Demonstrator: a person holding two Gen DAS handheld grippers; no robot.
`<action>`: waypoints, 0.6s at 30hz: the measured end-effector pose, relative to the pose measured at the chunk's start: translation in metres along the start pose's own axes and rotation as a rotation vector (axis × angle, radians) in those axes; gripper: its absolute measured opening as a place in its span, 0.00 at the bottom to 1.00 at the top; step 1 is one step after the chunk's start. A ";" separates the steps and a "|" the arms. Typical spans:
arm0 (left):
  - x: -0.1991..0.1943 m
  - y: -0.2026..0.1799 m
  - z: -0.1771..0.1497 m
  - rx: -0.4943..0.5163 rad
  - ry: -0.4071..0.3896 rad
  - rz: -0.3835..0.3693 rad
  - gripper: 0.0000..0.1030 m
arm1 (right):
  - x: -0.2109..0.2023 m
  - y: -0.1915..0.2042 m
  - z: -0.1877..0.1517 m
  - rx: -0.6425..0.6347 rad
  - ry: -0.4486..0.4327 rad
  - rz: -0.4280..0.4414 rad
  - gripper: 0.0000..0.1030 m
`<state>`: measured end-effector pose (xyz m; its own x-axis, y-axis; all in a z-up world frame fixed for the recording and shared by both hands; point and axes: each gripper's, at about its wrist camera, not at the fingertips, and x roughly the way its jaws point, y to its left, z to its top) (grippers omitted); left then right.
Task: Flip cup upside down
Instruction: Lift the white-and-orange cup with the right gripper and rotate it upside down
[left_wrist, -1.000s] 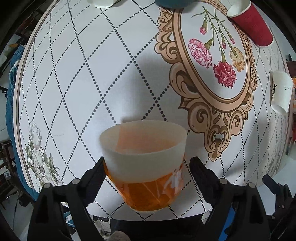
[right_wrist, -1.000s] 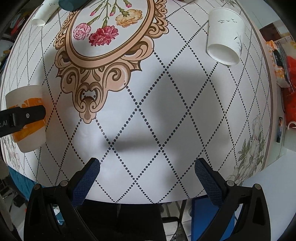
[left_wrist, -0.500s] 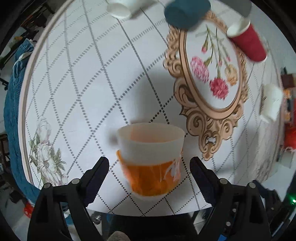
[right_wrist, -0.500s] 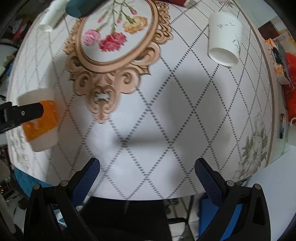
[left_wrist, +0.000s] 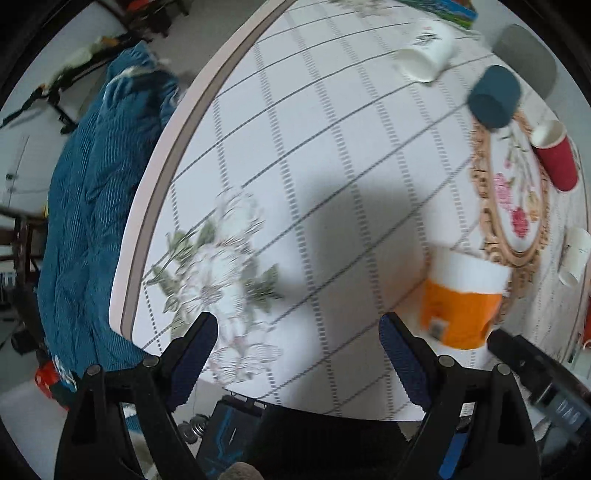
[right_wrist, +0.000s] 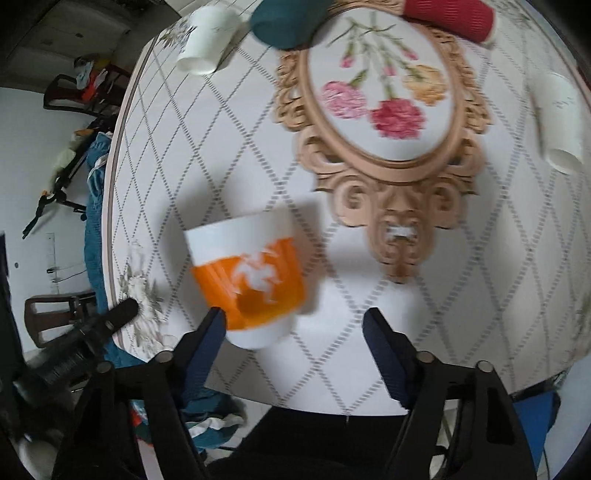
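Orange cup (right_wrist: 251, 280): on table (right_wrist: 461, 295), 11 o'clock of right gripper (right_wrist: 293, 330). Both grippers, left gripper (left_wrist: 297, 349) included: spread, empty.

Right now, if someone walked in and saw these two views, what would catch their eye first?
The orange-and-white paper cup stands out, sitting wide end up on the patterned round table, just ahead of the open right gripper. Behind it lies the ornate tan oval frame of printed carnations. The left gripper hangs open over the table's edge, holding nothing.
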<state>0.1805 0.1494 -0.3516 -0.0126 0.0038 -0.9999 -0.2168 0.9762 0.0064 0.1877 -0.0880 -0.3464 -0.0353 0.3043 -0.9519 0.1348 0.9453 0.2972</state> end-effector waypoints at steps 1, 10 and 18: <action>0.003 0.004 0.000 -0.007 0.005 -0.002 0.87 | 0.003 0.006 0.001 0.002 0.005 -0.002 0.74; 0.012 0.031 -0.004 -0.035 -0.006 -0.006 0.87 | -0.015 0.048 0.010 -0.186 0.004 -0.121 0.74; 0.015 0.047 -0.004 -0.084 -0.029 0.009 0.87 | -0.037 0.125 -0.017 -1.075 -0.072 -0.600 0.83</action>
<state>0.1665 0.1945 -0.3666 0.0126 0.0202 -0.9997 -0.2978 0.9545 0.0155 0.1886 0.0206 -0.2726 0.2488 -0.1861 -0.9505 -0.7677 0.5604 -0.3107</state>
